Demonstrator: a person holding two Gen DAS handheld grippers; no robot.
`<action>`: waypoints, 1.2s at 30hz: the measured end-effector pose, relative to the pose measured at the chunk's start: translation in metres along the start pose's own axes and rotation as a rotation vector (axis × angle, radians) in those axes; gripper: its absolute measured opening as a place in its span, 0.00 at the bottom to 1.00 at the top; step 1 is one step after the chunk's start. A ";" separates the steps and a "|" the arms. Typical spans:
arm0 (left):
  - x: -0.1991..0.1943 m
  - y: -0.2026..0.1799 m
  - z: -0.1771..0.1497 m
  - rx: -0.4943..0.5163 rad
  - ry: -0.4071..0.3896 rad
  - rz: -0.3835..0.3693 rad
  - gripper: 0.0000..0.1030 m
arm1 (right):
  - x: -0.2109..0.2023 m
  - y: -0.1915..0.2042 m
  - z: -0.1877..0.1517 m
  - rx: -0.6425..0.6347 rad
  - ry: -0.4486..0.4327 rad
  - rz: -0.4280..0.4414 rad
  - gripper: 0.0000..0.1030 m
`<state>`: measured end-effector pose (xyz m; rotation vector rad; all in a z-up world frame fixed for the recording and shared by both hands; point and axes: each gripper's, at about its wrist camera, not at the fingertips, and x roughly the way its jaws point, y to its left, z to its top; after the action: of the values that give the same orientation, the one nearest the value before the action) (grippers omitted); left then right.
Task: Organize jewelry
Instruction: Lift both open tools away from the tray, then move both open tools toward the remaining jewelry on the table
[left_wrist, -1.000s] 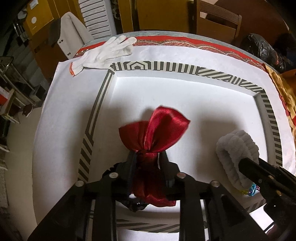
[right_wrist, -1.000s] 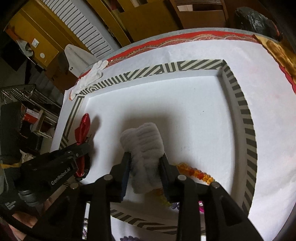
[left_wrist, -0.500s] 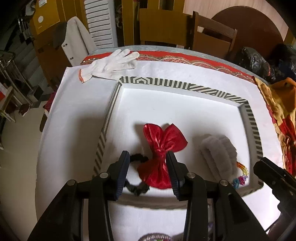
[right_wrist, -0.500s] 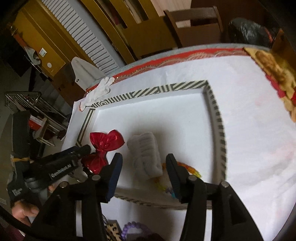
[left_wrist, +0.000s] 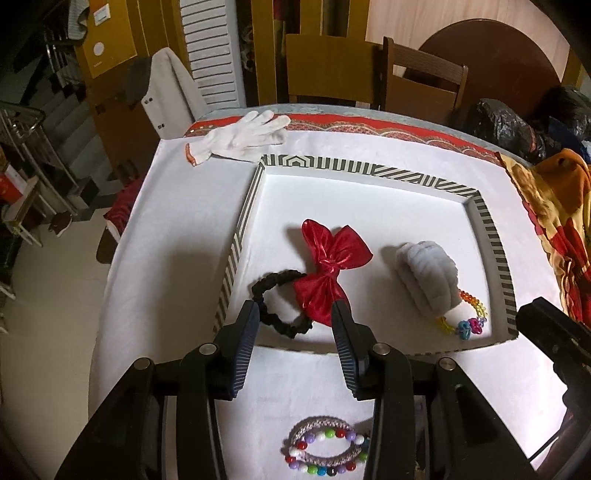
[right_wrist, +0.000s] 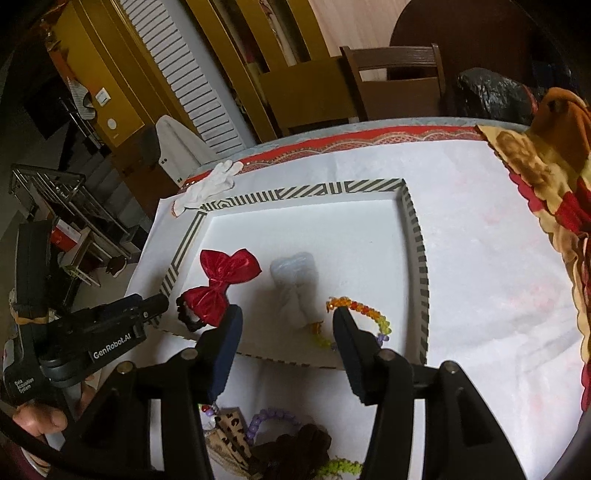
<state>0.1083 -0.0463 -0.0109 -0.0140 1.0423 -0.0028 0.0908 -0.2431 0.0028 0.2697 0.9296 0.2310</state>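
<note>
The left gripper (left_wrist: 293, 345) stands wide apart and empty, its fingers (left_wrist: 245, 332) touching nothing, held above the near rim of the striped tray (left_wrist: 491, 236). Just ahead of it, inside the tray, lies the red bow (left_wrist: 328, 273), joined to a black scrunchie (left_wrist: 275, 299) that lies ahead and a little left of the tips. Ahead to the right sits the grey fluffy scrunchie (left_wrist: 424, 278), with a rainbow bead bracelet (left_wrist: 467, 317) touching its near end. Below the fingers, outside the tray, a beaded bracelet (left_wrist: 325, 448) lies on the white cloth (left_wrist: 166, 240), partly hidden by the gripper body. The right gripper (right_wrist: 286, 339) is likewise spread and holds nothing; the grey scrunchie (right_wrist: 295, 286) lies straight ahead between its tips, the bow (right_wrist: 221, 284) ahead left, the bead bracelet (right_wrist: 364, 314) partly covered by the right finger. Under it a heap of pieces, a purple bead string (right_wrist: 271, 417) and a leopard-print item (right_wrist: 229, 430), is cut off and hard to make out. A white glove (left_wrist: 240, 138) lies far ahead left, past the tray.
</note>
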 end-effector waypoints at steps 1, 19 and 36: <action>-0.003 0.001 -0.002 0.000 -0.006 0.005 0.35 | -0.003 0.001 -0.001 -0.003 -0.005 -0.002 0.52; -0.031 0.014 -0.021 -0.016 -0.046 0.023 0.35 | -0.028 0.010 -0.021 -0.043 -0.027 -0.035 0.56; -0.041 0.016 -0.031 -0.014 -0.057 0.026 0.35 | -0.034 0.022 -0.028 -0.069 -0.023 -0.047 0.57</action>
<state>0.0605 -0.0303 0.0090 -0.0129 0.9850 0.0279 0.0466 -0.2290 0.0195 0.1869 0.9020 0.2158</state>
